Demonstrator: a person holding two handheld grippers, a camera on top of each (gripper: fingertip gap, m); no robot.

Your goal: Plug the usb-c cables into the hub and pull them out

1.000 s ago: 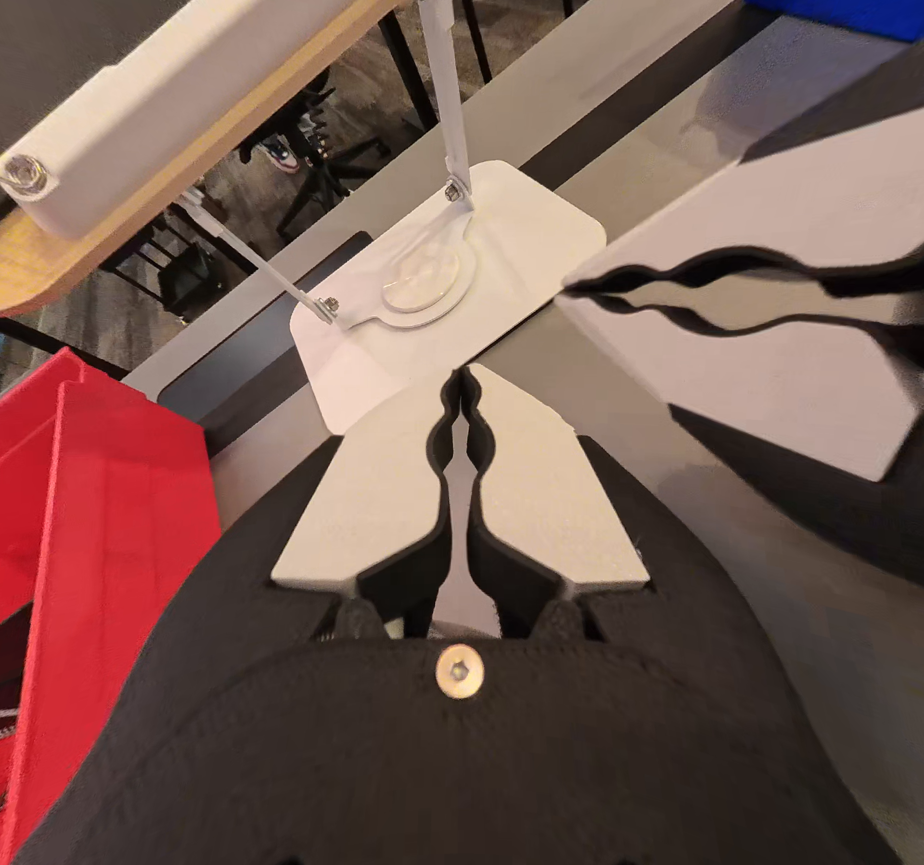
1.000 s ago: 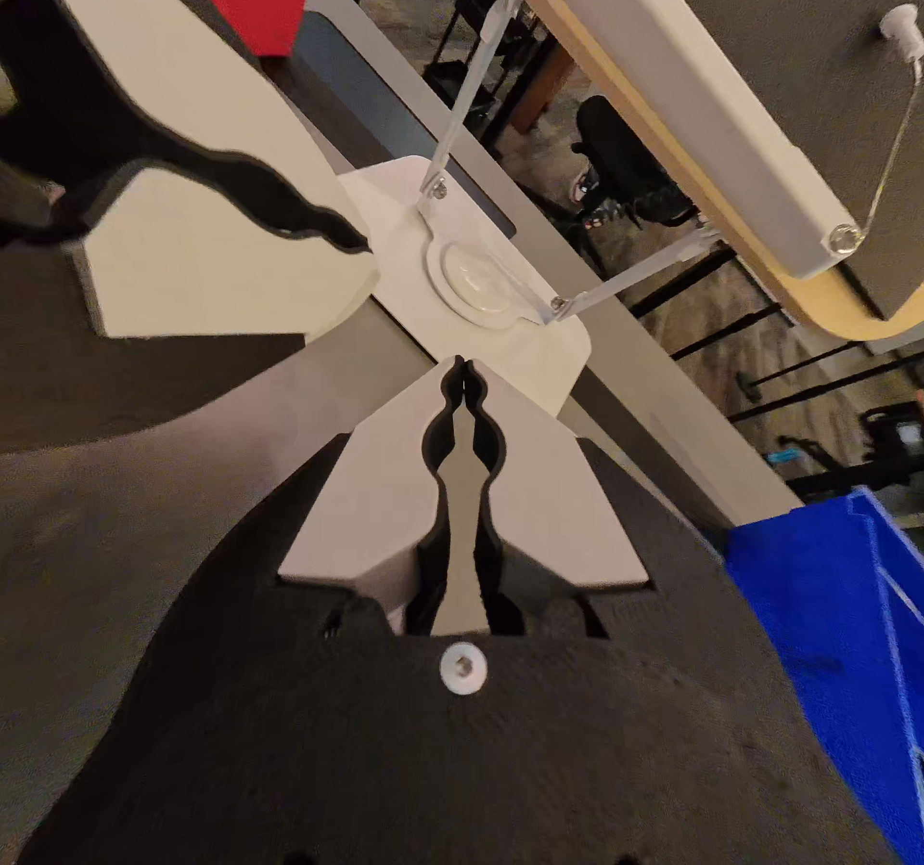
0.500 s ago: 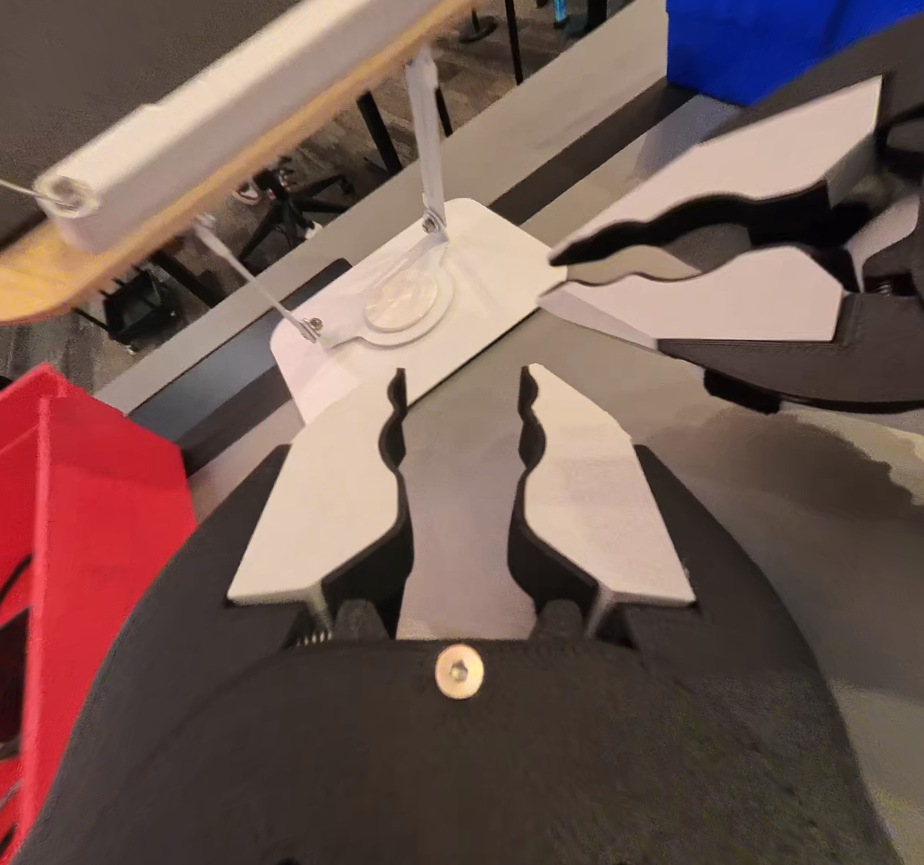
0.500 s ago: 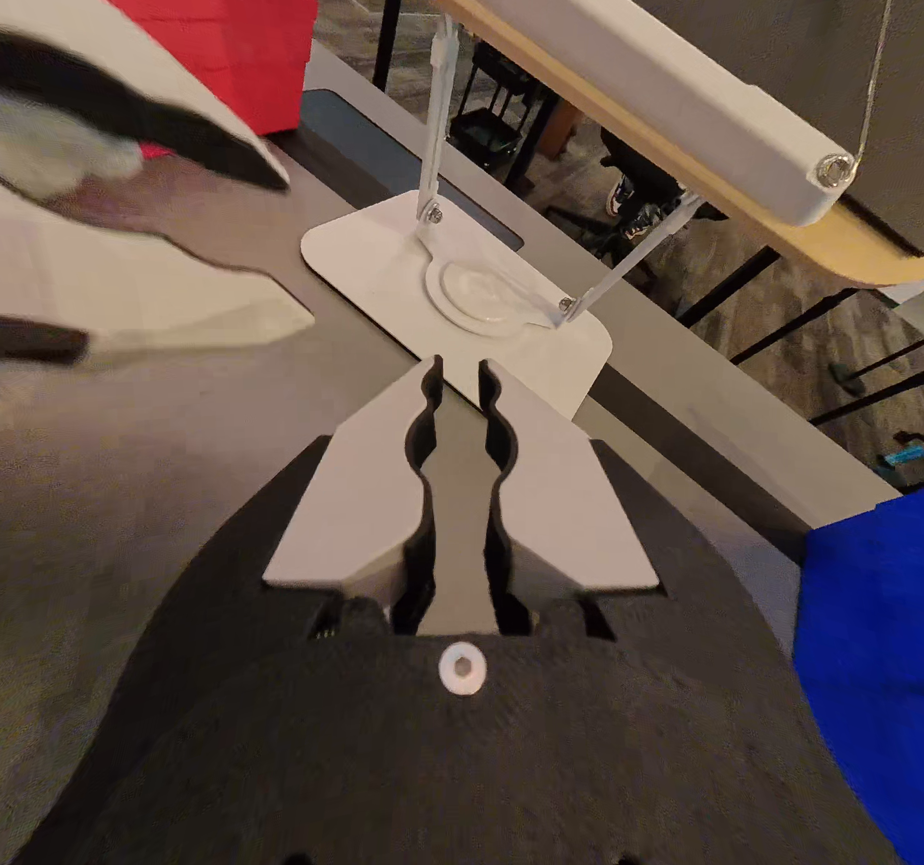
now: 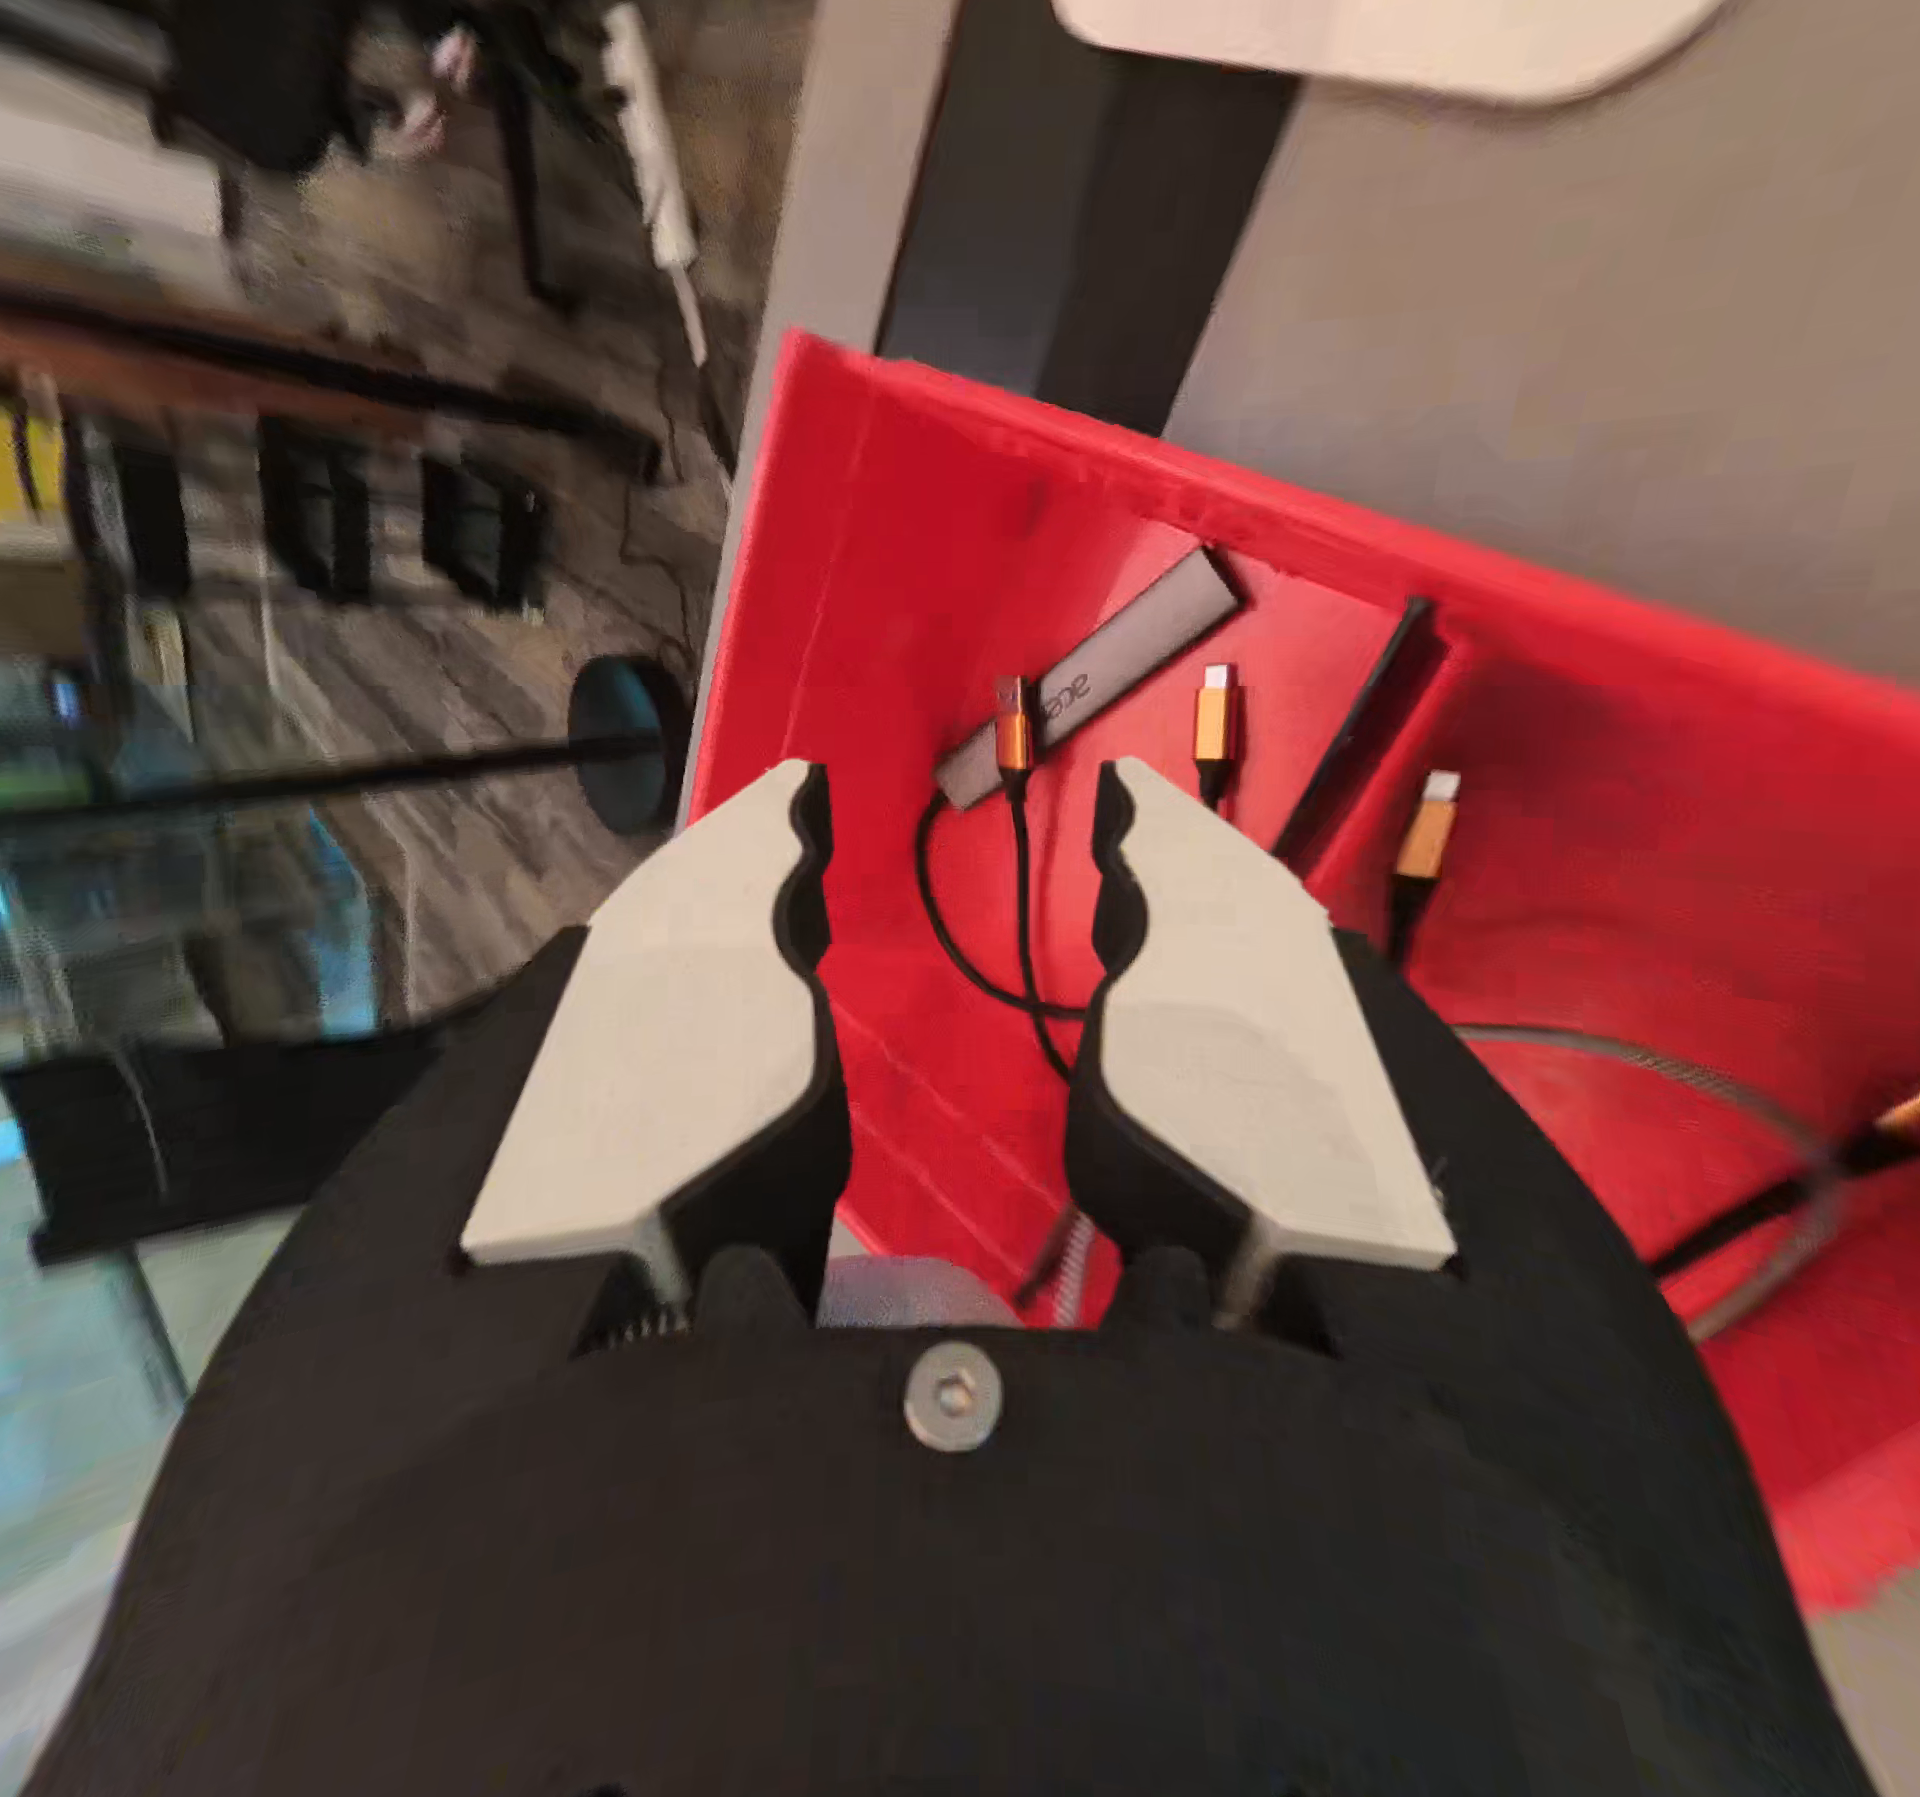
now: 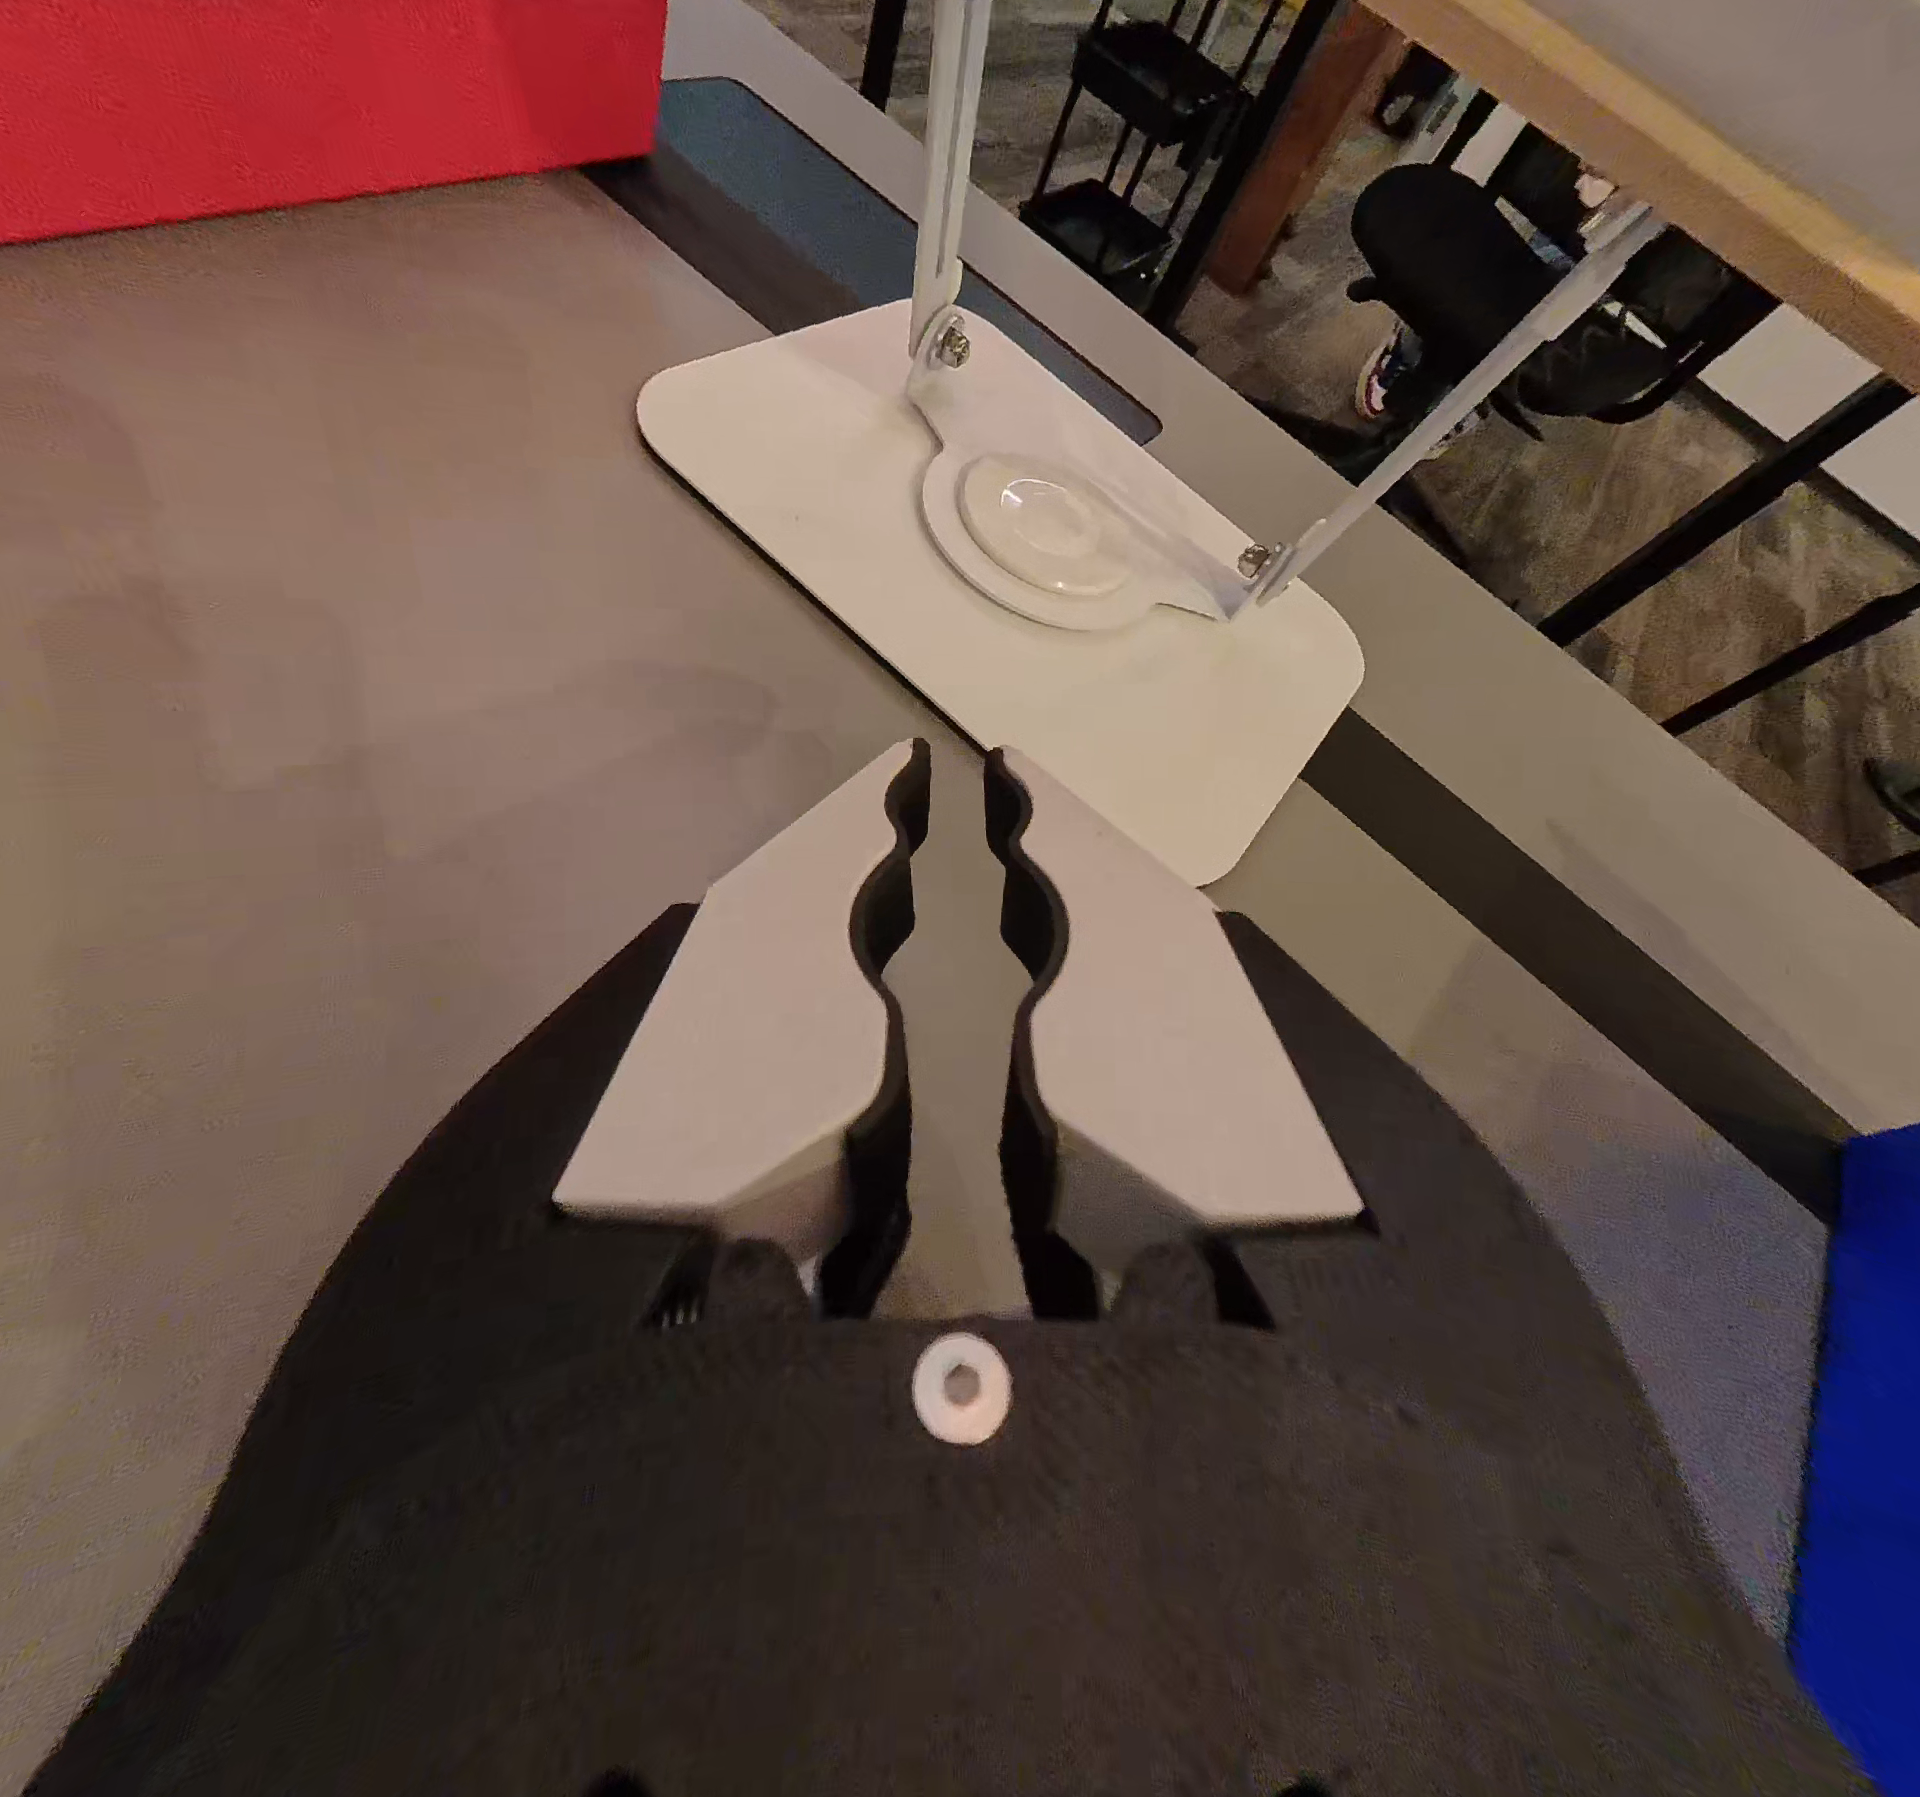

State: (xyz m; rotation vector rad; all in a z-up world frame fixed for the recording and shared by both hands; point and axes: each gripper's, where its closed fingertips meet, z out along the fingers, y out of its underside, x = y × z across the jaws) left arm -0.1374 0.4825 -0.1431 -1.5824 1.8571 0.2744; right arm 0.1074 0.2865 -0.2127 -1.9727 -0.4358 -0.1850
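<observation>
1. Two grippers, neither holding anything.
2. Left gripper: fingers spread wide, hanging over the red bin.
3. Grey hub lies inside the bin near its far wall, its black lead looping toward the fingers.
4. Three orange-collared usb-c cables in the bin: one plug resting on the hub, one just beside it, one further right.
5. Right gripper: fingers a narrow gap apart, above the bench, near the white lamp base.
6. Blue bin at right edge.
</observation>
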